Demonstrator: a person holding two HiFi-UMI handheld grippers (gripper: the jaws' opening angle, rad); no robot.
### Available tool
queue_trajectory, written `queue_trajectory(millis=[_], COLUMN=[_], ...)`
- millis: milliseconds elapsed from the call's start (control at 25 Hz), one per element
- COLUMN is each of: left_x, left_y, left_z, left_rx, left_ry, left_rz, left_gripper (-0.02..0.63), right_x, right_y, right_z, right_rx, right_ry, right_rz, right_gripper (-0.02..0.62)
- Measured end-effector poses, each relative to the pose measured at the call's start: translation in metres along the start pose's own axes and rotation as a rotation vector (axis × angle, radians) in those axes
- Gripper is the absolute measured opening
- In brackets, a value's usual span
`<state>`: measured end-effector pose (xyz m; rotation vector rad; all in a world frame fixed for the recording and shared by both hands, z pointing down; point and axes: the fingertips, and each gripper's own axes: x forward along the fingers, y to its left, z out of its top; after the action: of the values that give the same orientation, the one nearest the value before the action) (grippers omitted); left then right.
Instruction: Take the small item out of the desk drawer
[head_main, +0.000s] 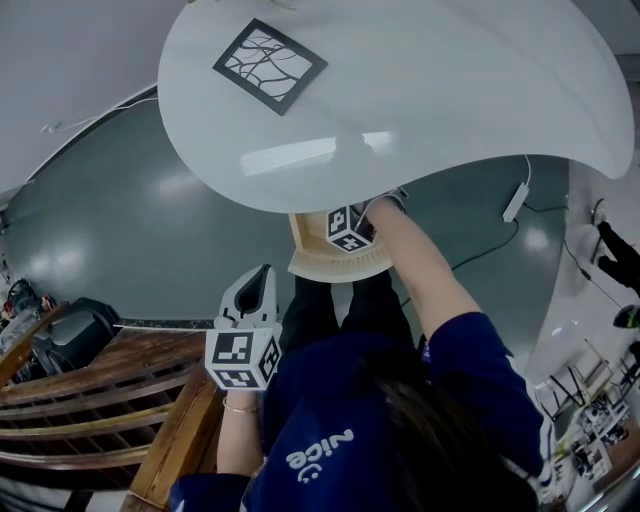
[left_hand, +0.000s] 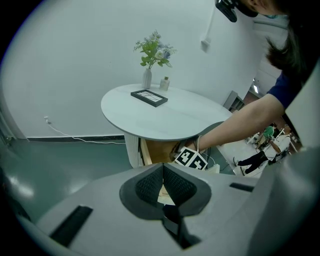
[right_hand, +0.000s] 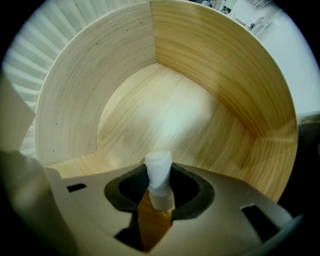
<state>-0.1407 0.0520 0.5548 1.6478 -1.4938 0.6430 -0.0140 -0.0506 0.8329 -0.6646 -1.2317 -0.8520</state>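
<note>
The wooden drawer (head_main: 312, 262) stands pulled out under the round white table (head_main: 400, 90). My right gripper (right_hand: 159, 181) points steeply down inside it, above the bare drawer floor (right_hand: 165, 110). It is shut on a small white item (right_hand: 158, 162), which stands upright between the dark pads and sticks out past the tips. In the head view only its marker cube (head_main: 348, 230) shows at the drawer. My left gripper (head_main: 258, 288) hangs apart, lower left of the drawer, with its jaws together and nothing in them. From the left gripper view the drawer (left_hand: 154, 151) lies ahead.
A framed picture (left_hand: 149, 97), a vase of flowers (left_hand: 148, 75) and a small bottle (left_hand: 164, 84) stand on the table. A slatted wooden seat (head_main: 90, 390) is at the lower left. A power strip with its cable (head_main: 515, 200) lies on the floor to the right.
</note>
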Motion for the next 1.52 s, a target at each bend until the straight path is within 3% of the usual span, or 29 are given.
queue_trajectory(millis=[680, 1520], left_x=[-0.003, -0.003], left_y=[-0.013, -0.02], left_z=[0.01, 0.028], left_rx=[0.0, 0.001], left_ry=[-0.043, -0.09], left_rz=[-0.018, -0.034], left_gripper=[0.005, 0.005], right_x=[-0.037, -0.073], right_y=[-0.001, 0.017], right_z=[0.018, 0.042], right_rx=[0.051, 0.282], right_ry=[-0.046, -0.157], right_rz=[-0.003, 0.035], right_gripper=[0.135, 0.135])
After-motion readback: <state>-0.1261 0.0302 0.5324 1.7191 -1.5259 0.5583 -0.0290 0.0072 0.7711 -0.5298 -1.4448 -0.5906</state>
